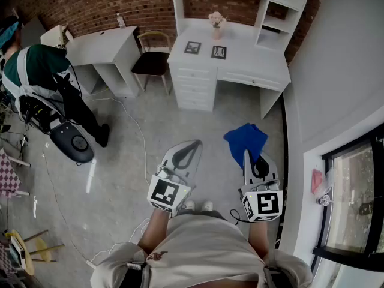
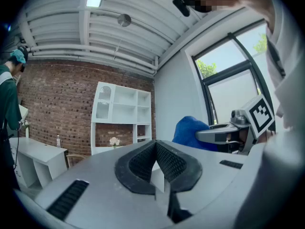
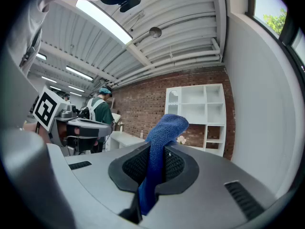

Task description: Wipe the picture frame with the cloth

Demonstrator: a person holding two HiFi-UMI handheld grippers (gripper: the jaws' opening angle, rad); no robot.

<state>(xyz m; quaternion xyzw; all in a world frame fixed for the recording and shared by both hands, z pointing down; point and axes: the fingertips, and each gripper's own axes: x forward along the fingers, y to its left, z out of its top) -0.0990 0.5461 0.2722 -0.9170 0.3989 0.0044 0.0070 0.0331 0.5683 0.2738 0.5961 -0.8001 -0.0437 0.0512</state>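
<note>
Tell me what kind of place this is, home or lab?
Probably a staged study corner in a lab, not a home: white desk with hutch shelves and two picture frames against a brick wall, bare concrete floor, and another person in green at the left.

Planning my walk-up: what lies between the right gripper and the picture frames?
Bare grey floor up to the white desk bearing the picture frames, per the head view. The right gripper grips the blue cloth.
</note>
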